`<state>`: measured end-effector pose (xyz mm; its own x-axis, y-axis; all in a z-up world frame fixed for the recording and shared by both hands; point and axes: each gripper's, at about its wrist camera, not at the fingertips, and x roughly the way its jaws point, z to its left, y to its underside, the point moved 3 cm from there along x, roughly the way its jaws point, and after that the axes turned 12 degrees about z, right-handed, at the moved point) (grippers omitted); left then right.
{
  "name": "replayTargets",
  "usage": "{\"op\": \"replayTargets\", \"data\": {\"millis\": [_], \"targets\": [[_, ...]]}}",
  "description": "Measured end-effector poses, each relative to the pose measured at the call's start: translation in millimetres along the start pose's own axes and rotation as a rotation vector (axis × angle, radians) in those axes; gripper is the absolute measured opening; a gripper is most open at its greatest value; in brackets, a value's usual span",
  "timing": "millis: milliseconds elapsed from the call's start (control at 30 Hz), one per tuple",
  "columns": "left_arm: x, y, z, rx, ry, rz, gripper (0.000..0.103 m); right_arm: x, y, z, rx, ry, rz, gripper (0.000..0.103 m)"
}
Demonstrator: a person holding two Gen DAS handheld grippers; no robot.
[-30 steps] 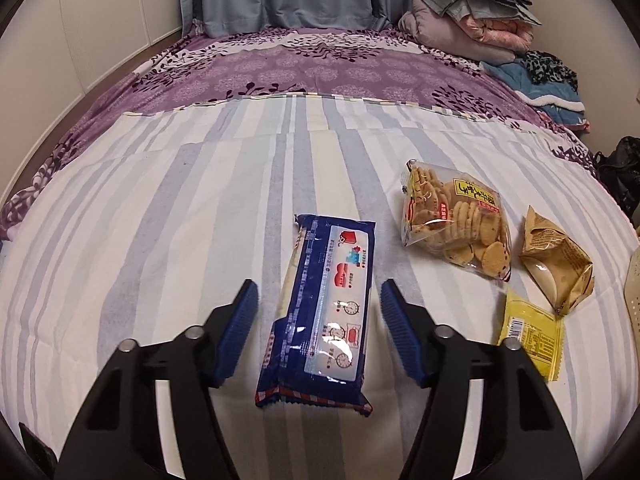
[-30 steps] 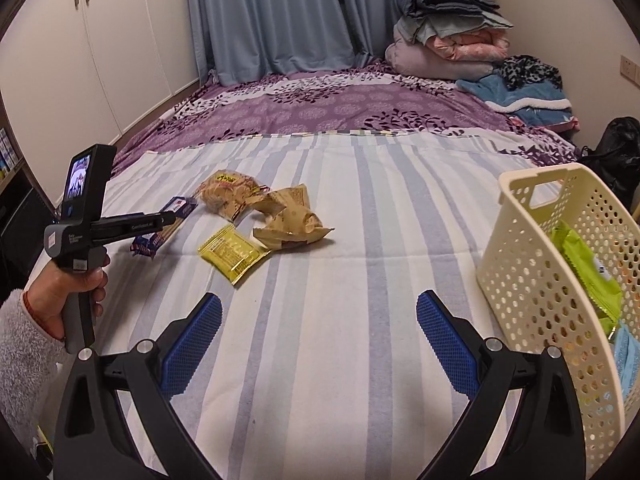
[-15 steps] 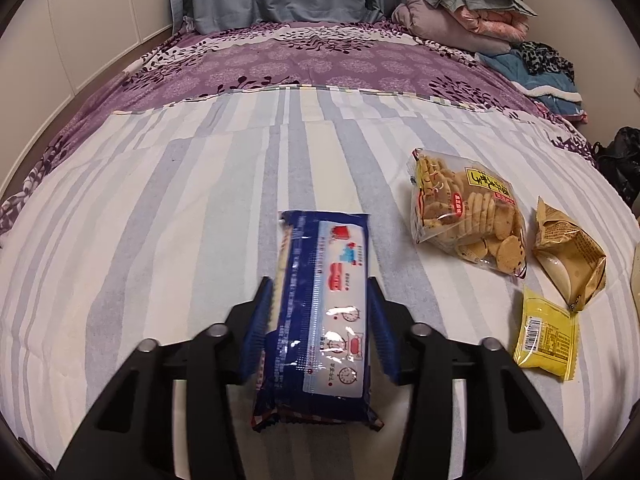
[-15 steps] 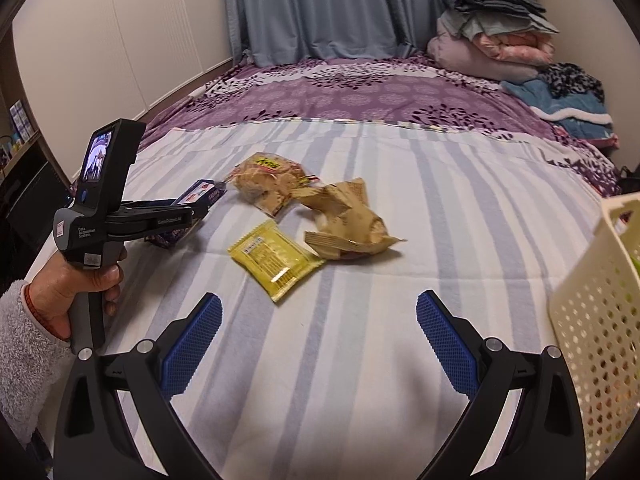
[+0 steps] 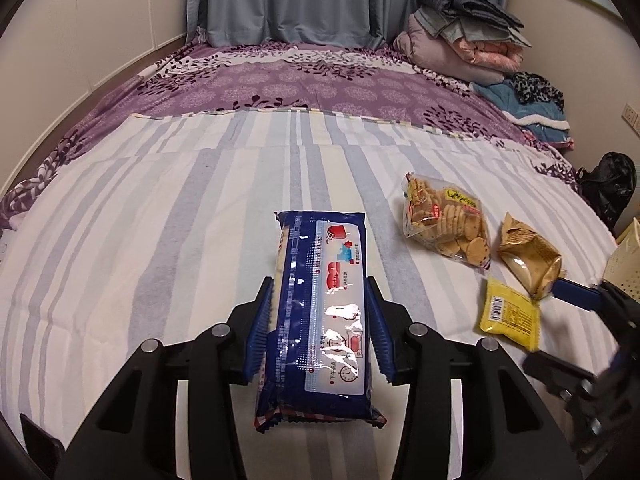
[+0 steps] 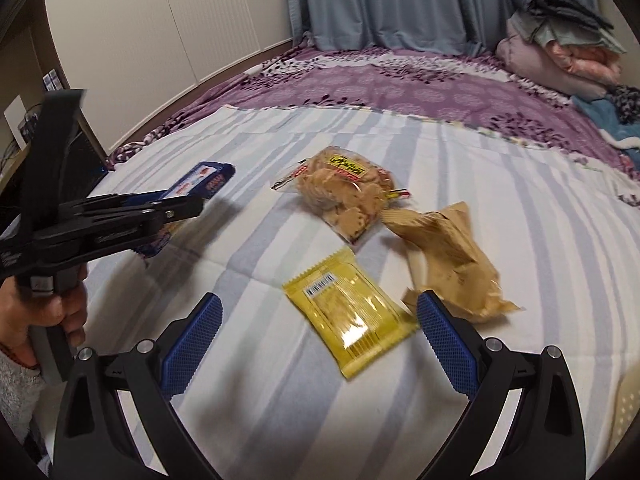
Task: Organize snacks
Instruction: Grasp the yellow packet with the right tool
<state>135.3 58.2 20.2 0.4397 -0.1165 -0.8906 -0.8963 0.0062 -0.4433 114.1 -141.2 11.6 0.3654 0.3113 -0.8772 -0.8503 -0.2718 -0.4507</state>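
Note:
A long blue cracker packet (image 5: pixel 320 312) is clamped between the blue pads of my left gripper (image 5: pixel 318 328), which is shut on it and holds it just above the striped sheet. From the right wrist view the same blue cracker packet (image 6: pixel 200 178) sticks out past the left gripper (image 6: pixel 176 206). My right gripper (image 6: pixel 318 344) stands open low over the bed, with a yellow sachet (image 6: pixel 352 312) lying between its fingers, untouched. A clear bag of round biscuits (image 6: pixel 344 192) and a crumpled gold bag (image 6: pixel 448 256) lie just beyond.
A cream perforated basket (image 5: pixel 624 268) shows at the right edge of the left wrist view. Folded blankets (image 5: pixel 464 40) are stacked at the bed's far right corner. A person's hand (image 6: pixel 60 312) grips the left handle. White cupboards line the left wall.
My left gripper closed on the blue packet and lifted it slightly. My right gripper swung left from the basket and dropped down over the yellow sachet, staying open.

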Motion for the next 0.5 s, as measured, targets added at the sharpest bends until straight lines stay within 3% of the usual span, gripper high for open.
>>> {"op": "replayTargets", "data": {"millis": [200,333,500], "targets": [[-21,10,7,-0.021,0.021,-0.026,0.045,19,-12,-8,-0.038,0.034,0.041,0.094],[-28,15,9,-0.034,0.033,-0.034,0.045,29,-6,-11,-0.04,0.038,0.091,0.071],[-32,17,7,-0.035,0.046,-0.042,0.045,25,3,-2,-0.085,0.087,0.093,0.06]]}}
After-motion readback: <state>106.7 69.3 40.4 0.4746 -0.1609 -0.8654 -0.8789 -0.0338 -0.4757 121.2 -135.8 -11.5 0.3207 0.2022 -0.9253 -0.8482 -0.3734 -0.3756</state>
